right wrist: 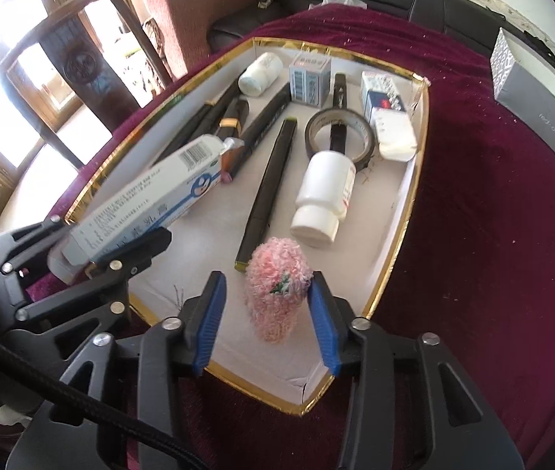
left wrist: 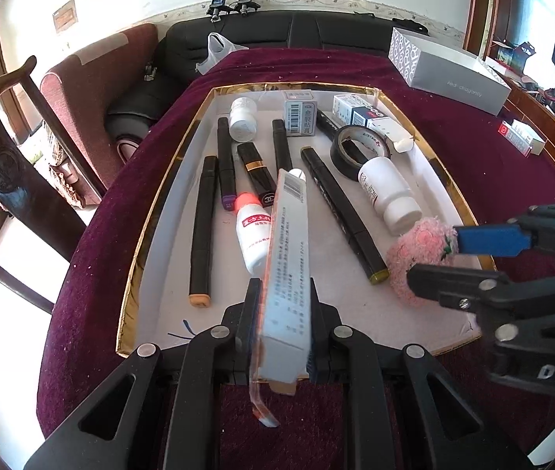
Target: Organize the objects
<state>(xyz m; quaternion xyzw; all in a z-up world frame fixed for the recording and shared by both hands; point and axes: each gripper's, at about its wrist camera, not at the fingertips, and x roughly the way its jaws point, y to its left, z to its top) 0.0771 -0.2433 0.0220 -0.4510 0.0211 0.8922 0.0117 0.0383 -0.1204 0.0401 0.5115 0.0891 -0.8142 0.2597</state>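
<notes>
Left claw (left wrist: pixel 283 337) is clamping the long box (left wrist: pixel 287 270) over the tray (right wrist: pixel 402 231). Right claw (right wrist: pixel 267 313) is hanging wide open around the pink puffball (right wrist: pixel 277 293), right pad touching; centre it, then close gently.

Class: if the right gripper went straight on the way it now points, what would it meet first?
Most likely the pink fluffy ball, already between the open right gripper's fingers; beyond it, the white bottle.
</notes>
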